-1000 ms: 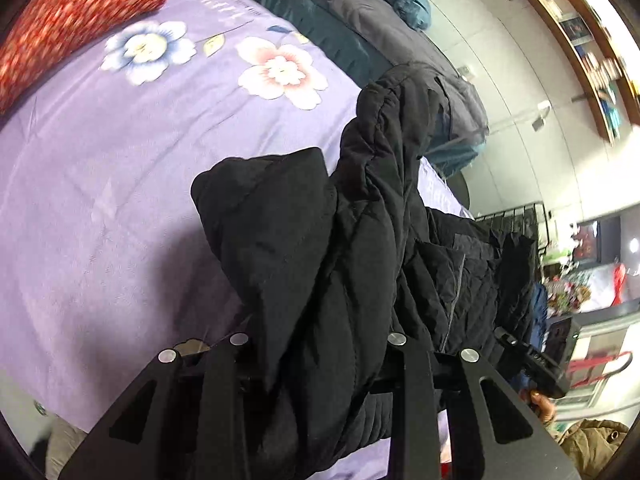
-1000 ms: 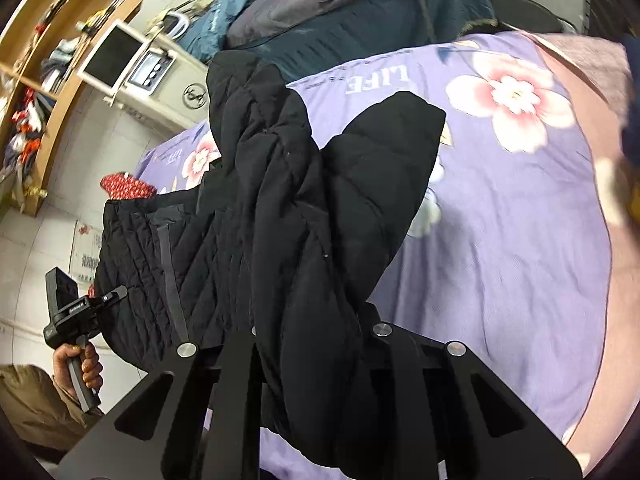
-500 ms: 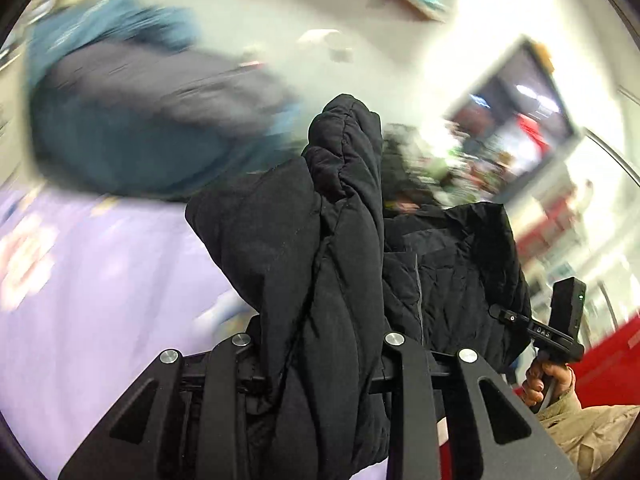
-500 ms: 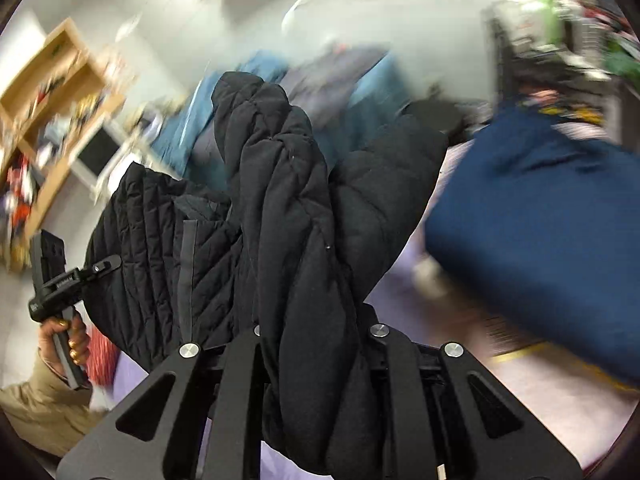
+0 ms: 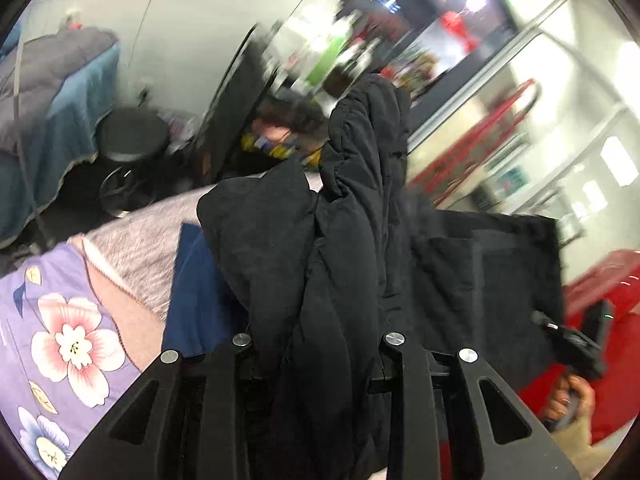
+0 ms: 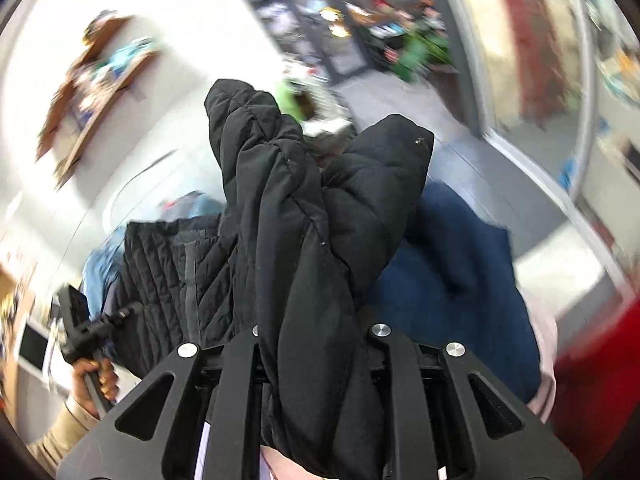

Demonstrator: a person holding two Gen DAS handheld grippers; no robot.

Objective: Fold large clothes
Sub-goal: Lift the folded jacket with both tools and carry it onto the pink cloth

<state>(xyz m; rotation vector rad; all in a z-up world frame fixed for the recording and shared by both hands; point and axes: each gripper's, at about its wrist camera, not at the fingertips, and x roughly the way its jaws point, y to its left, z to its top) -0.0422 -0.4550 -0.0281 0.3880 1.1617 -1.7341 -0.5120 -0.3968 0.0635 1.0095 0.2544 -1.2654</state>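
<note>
Black quilted jacket [image 5: 344, 264] stretched sideways between left gripper [image 5: 320, 344] and right gripper [image 6: 316, 332], both clamped on bunched fabric, above blue bedding [image 6: 452, 280] at lower frame.

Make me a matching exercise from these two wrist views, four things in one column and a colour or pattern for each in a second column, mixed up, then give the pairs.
Things:
1. padded jacket
2. bedsheet
3. folded garment under the jacket
4. sleeve of the person

Colours:
A. navy blue
B. tan
C. black
D. purple with pink and white flowers

Pairs: 1-C, 2-D, 3-A, 4-B
</note>
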